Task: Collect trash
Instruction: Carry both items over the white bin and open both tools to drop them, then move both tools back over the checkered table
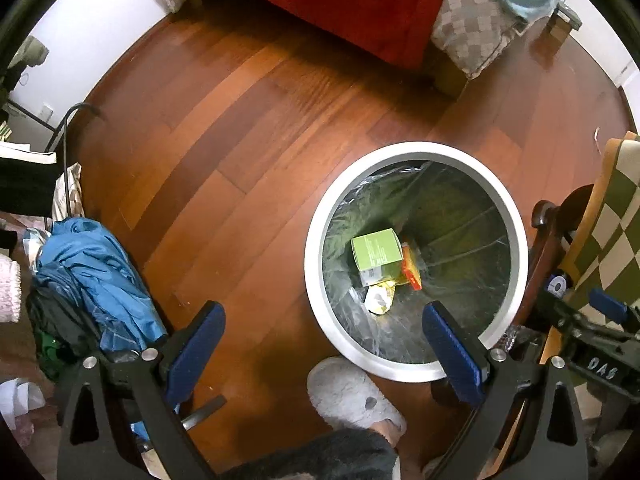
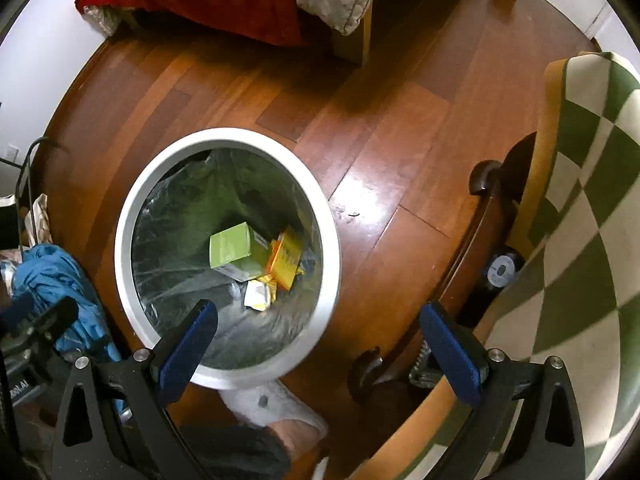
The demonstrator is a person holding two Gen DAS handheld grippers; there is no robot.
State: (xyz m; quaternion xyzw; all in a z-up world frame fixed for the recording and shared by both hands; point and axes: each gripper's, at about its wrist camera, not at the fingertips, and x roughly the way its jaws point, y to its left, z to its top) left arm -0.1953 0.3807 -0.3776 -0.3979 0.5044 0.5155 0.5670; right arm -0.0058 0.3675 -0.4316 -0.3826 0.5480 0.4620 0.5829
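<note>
A round bin with a white rim (image 1: 320, 216) (image 2: 124, 216) and a clear liner stands on the wooden floor. Inside lie a green box (image 1: 376, 254) (image 2: 232, 246), an orange box (image 1: 412, 268) (image 2: 286, 260) and a crumpled yellow-white wrapper (image 1: 378, 300) (image 2: 260, 294). My left gripper (image 1: 324, 344) is open and empty, held above the floor at the bin's near left edge. My right gripper (image 2: 320, 344) is open and empty, above the bin's near right edge. The right gripper also shows at the right edge of the left wrist view (image 1: 592, 320).
A bed with a red cover (image 1: 352, 0) (image 2: 224, 0) stands at the far side. A chair with a green checked cushion (image 2: 592, 208) (image 1: 616, 216) is on the right. Blue cloth (image 1: 100, 280) (image 2: 52, 280) and clutter lie left. A slippered foot (image 1: 352, 396) (image 2: 276, 404) is beside the bin.
</note>
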